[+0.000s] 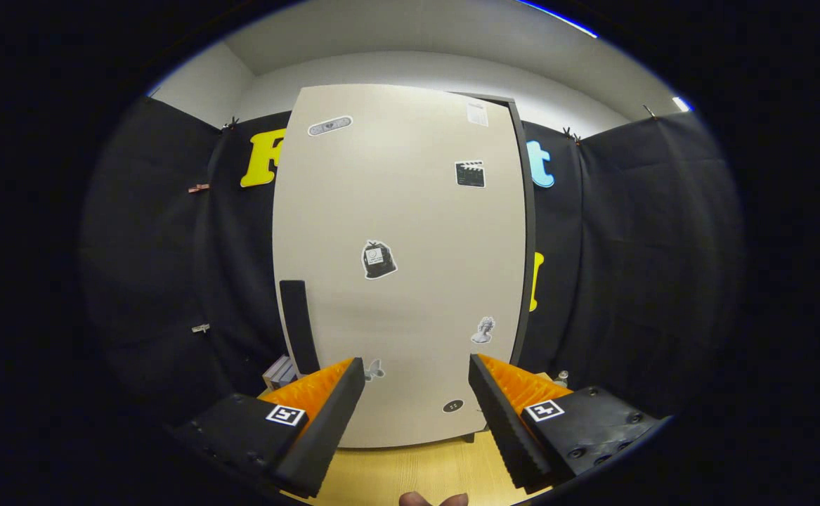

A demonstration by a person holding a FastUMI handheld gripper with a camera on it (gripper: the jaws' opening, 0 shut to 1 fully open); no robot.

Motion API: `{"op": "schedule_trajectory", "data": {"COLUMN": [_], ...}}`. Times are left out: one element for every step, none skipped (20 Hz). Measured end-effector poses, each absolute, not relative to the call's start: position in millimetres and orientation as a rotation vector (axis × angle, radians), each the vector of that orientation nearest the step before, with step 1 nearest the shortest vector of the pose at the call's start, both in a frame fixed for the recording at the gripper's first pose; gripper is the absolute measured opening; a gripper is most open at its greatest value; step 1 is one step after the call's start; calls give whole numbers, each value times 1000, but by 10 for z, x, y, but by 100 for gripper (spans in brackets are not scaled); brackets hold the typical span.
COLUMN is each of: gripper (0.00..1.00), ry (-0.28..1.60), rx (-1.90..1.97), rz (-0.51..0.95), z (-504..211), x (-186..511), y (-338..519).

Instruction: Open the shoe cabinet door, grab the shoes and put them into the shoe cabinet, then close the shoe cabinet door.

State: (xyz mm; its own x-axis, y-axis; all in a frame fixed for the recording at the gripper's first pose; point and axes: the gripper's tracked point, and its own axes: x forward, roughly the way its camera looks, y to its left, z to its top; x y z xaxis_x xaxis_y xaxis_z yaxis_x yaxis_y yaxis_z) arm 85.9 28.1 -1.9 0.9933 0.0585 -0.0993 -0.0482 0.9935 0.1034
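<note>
Both fingers of your gripper (417,393) stand apart, empty; ahead, the cabinet door (399,267) looks shut, its handle (298,325) beyond the left finger.

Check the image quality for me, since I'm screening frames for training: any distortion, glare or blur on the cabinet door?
Gripper view: fisheye distortion bows the shoe cabinet door so its straight edges curve outward; lighting on it is soft and even, with no glare, slightly dimmer toward the bottom; the stickers look sharp, without motion blur; the open gripper is in focus too, fingers apart and holding nothing.
</note>
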Motion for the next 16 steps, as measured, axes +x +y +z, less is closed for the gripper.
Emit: {"op": "schedule_trajectory", "data": {"gripper": [97,97,97,97,97,97,97,97,97,97,97,97,97,97,97,97], "ry": [104,104,105,104,103,102,102,102,102,101,100,101,101,102,101,101], "rx": [103,106,110,113,114,113,113,113,112,110,109,111,112,113,113,113], "rz": [54,55,55,58,59,61,61,64,66,66,67,67,68,67,68,67], "z": [-20,-26,-31,-24,-15,-8,-9,-7,-3,4,-6,-8,0,-1,-2,-2], "x": [863,873,898,913,916,912,906,906,905,906,900,898,897,894,894,895], "y": [288,292,293,293,306,319,323,328,336,337,348,349,351,347,349,343]}}
